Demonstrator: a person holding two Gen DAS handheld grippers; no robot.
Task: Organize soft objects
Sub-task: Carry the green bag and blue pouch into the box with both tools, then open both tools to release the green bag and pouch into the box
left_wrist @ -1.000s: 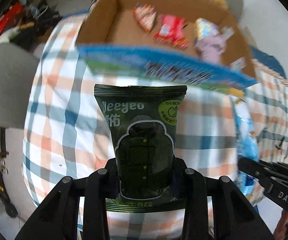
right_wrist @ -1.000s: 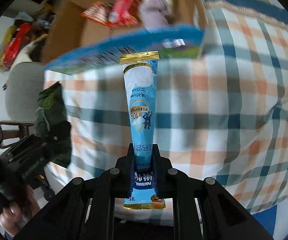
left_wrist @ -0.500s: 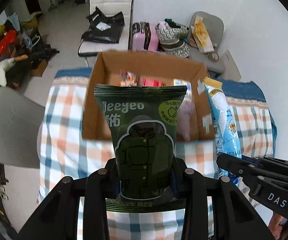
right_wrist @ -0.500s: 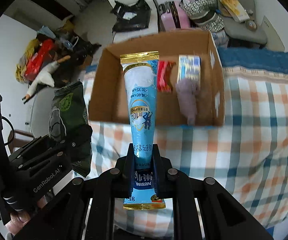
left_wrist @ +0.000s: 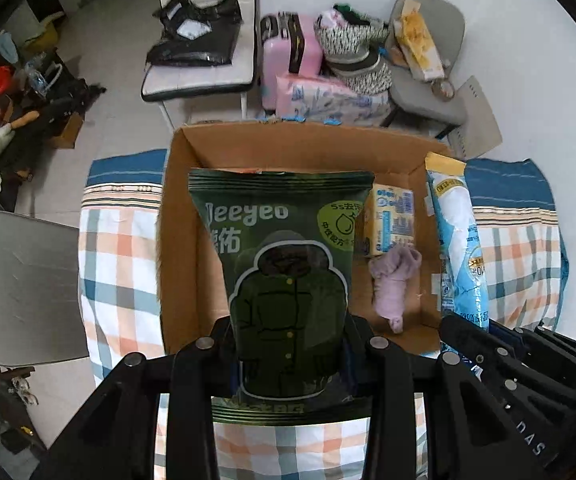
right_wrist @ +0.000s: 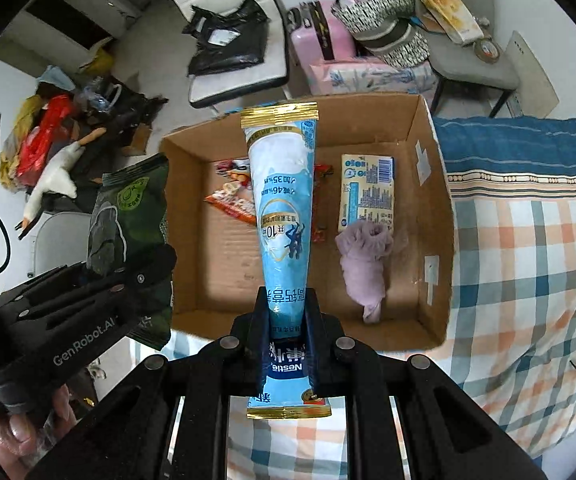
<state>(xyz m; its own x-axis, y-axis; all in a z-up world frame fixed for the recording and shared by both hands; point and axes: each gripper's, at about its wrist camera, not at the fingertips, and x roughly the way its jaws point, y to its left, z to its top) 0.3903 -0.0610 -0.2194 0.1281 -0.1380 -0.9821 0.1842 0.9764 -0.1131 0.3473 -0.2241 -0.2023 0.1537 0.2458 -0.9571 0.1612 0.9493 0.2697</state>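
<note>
So both sets of fingers are clamped on their packets, same grip as a second ago. The left gripper (left_wrist: 291,354) has its fingers pinched on the lower part of the dark green pouch (left_wrist: 286,276), which stands upright in front of the camera. The right gripper (right_wrist: 288,332) is squeezed tight on the bottom end of the light blue tube-shaped packet (right_wrist: 282,216), gold seal pointing up.

What changed: a second ago the cardboard box (right_wrist: 435,216) was right up close and blurry, with mostly its blue front wall showing. Now both views look down into it from higher up, and the whole open box is visible sitting on the checked bedspread (right_wrist: 527,280). Both packets hang over the box opening, not inside it yet.

Inside the box lie a yellow and blue pack (right_wrist: 367,192), a lilac cloth thing (right_wrist: 365,268) just below it, and some red snack wrappers (right_wrist: 232,200) towards the left.
</note>
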